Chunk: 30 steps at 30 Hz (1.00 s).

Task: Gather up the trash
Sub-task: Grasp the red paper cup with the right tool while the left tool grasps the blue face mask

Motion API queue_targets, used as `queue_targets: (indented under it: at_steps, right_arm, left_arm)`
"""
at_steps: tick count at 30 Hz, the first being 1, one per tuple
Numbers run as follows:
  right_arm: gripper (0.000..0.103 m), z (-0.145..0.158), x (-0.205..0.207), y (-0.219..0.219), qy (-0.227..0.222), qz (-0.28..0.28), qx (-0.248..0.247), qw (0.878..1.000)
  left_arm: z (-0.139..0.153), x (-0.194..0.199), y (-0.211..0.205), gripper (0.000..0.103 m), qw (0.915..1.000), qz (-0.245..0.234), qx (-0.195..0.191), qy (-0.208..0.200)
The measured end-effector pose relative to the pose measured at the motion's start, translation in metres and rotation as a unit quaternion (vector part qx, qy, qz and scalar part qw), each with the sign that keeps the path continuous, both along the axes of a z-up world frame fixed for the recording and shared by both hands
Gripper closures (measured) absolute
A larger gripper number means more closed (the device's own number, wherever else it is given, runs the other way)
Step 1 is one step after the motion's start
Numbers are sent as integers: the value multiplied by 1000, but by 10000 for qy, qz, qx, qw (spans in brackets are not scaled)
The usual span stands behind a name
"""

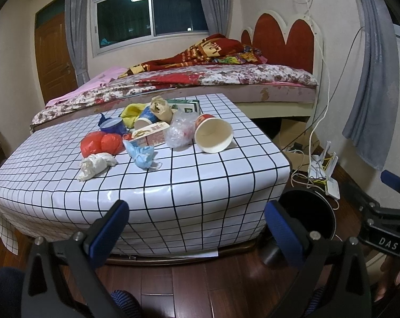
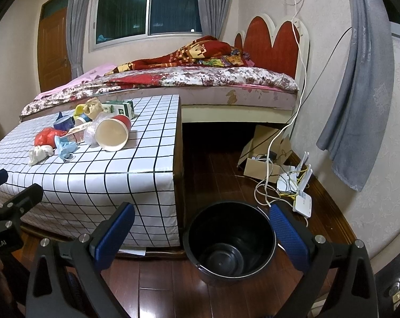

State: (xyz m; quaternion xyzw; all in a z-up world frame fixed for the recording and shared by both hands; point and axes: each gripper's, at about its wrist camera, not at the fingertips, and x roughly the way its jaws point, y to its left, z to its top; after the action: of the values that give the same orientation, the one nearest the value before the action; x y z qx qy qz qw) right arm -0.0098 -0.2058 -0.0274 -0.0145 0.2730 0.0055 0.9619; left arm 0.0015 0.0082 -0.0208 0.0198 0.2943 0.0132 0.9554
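Observation:
Trash lies piled on a table with a white grid cloth [image 1: 200, 185]: a tipped red paper cup [image 1: 213, 135], clear plastic wrap [image 1: 180, 129], a blue face mask [image 1: 143, 153], a white tissue wad [image 1: 95, 165], a red plastic bag [image 1: 101, 144], a carton [image 1: 149, 133] and a green box [image 1: 185, 106]. A black bin [image 2: 230, 241] stands on the floor right of the table. My left gripper [image 1: 197, 228] is open and empty, in front of the table's near edge. My right gripper [image 2: 201, 233] is open and empty, above the bin.
A bed [image 1: 200, 79] with a red headboard stands behind the table. Cables, a cardboard box [image 2: 263, 156] and white routers [image 2: 300, 196] lie on the wooden floor at the right. A grey curtain [image 2: 359, 106] hangs at the right wall.

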Motion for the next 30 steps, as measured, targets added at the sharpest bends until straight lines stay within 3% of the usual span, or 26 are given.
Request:
queue_targets:
  at_steps: [10,17,30]
  right_arm:
    - [1,4,8,8,4,381,-4,9993]
    - [2,9,34,38,-5,834,-108,9965]
    - [30,6,130,82,351,1194,323,9917]
  left_arm:
    - [0,11,32,1,9993,233,-304,-23]
    - [-3,31,66,1,9983,475,-332,-37]
    - [-12,86,108,1,9953,886,-363,129]
